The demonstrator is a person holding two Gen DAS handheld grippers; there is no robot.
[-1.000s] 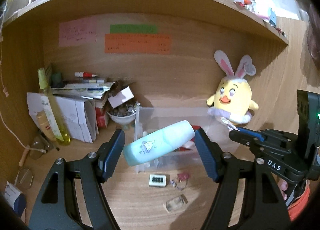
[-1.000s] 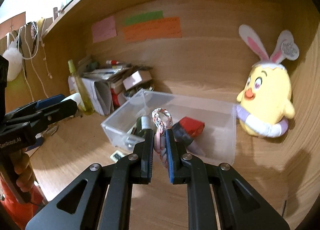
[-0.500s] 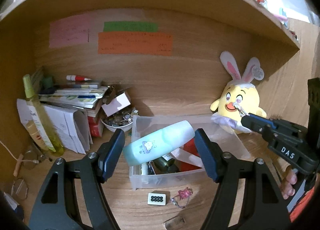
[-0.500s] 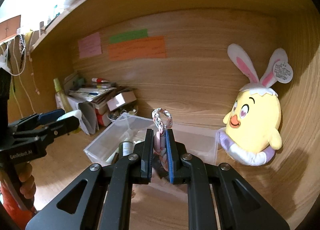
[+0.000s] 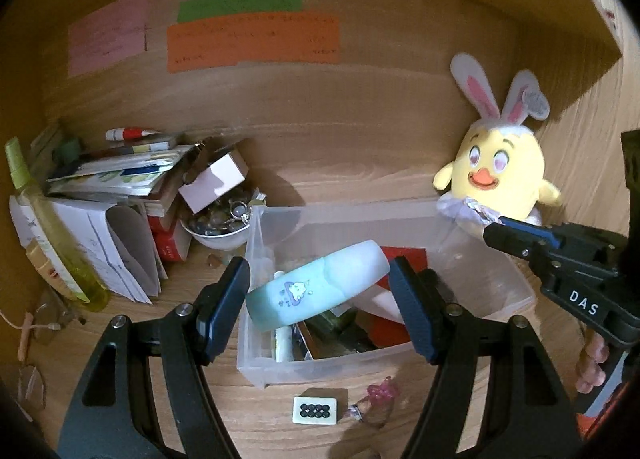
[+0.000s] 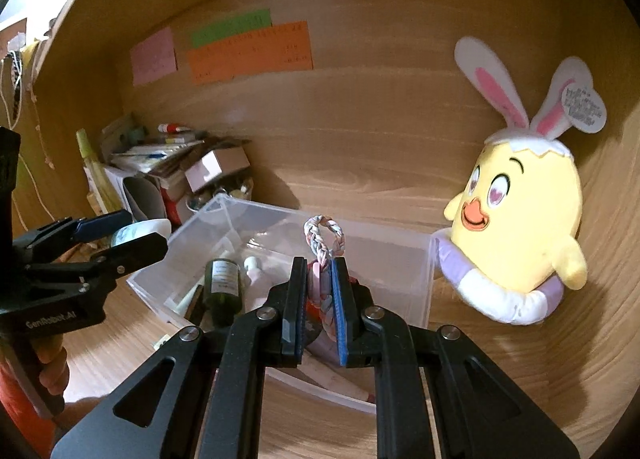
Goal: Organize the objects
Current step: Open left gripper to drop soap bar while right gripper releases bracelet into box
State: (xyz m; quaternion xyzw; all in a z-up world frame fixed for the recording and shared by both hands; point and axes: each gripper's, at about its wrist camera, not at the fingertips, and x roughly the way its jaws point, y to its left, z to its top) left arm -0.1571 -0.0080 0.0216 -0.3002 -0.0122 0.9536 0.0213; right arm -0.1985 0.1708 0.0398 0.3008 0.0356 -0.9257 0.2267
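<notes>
Both tongs moved over the bin point(image 5: 516, 291), left point(image 5: 320, 291) clamping the bottle point(image 5: 320, 287), right point(image 6: 320, 299) pinching the braid point(image 6: 324, 235).

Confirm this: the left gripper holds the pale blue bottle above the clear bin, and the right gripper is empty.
Not quite. The right gripper is not empty: the right wrist view shows it shut on a braided cord loop. The left gripper does hold the pale blue bottle above the clear bin.
</notes>
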